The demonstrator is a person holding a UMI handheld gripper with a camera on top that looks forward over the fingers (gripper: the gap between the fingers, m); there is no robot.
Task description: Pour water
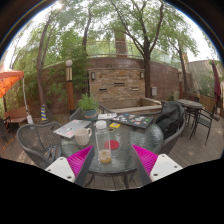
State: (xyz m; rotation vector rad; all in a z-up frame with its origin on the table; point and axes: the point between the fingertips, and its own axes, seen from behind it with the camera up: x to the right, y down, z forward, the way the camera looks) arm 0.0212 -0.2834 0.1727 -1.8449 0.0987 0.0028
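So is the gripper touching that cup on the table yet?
Apart. In the gripper view the cup stands on the glass table between the open fingers, with a gap showing on each side.

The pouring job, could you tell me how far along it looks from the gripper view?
Done: nothing visible yet; the glass standing on the patio table between the fingers holds a little at its bottom, contents unclear. In hand: the gripper is open, its pads either side of the glass with gaps, not pressing it. Left: gripping a vessel, perhaps the white pitcher just beyond, and the pour itself.
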